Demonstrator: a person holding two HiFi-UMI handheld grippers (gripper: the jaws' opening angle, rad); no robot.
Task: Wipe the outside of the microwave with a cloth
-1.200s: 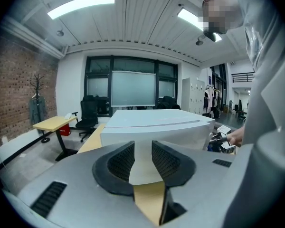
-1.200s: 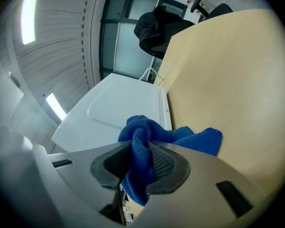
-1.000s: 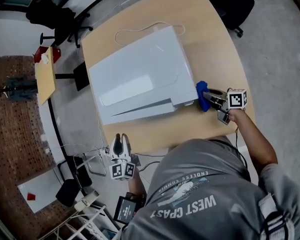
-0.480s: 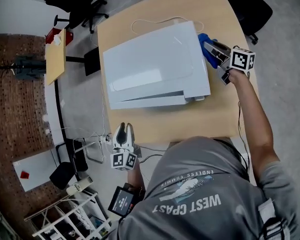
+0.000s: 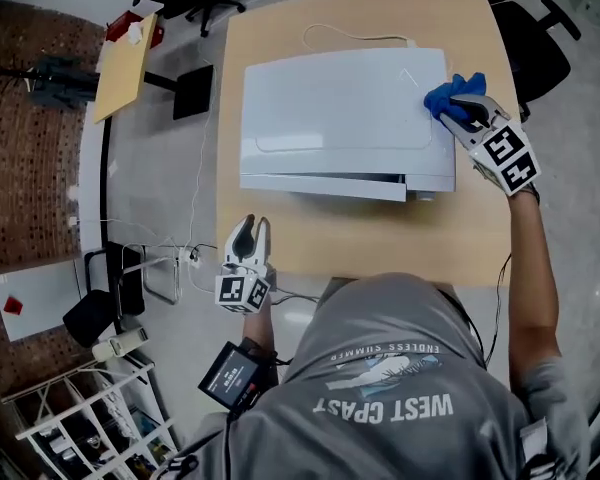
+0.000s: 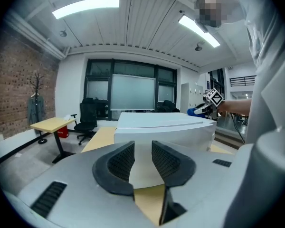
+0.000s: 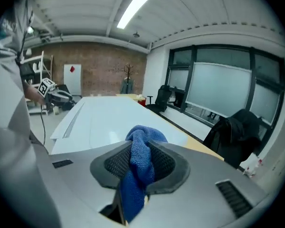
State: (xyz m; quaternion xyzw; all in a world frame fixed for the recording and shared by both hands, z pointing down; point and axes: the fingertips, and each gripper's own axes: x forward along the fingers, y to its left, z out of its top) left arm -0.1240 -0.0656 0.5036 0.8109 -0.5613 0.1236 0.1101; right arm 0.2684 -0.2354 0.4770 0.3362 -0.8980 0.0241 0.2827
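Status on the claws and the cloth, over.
Right claw shut on cloth, over microwave top, far right corner. Left claw open, empty, at table near edge. Top bare; cord lies behind.

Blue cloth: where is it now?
Head view, right side: the blue cloth is clamped in the right gripper, at the far right corner of the microwave.

The right arm stretches forward, its right gripper (image 5: 465, 111) clamped on a blue cloth (image 5: 443, 96); the left gripper (image 5: 248, 230) hovers at the table's (image 5: 460, 238) near left corner, jaws apart.
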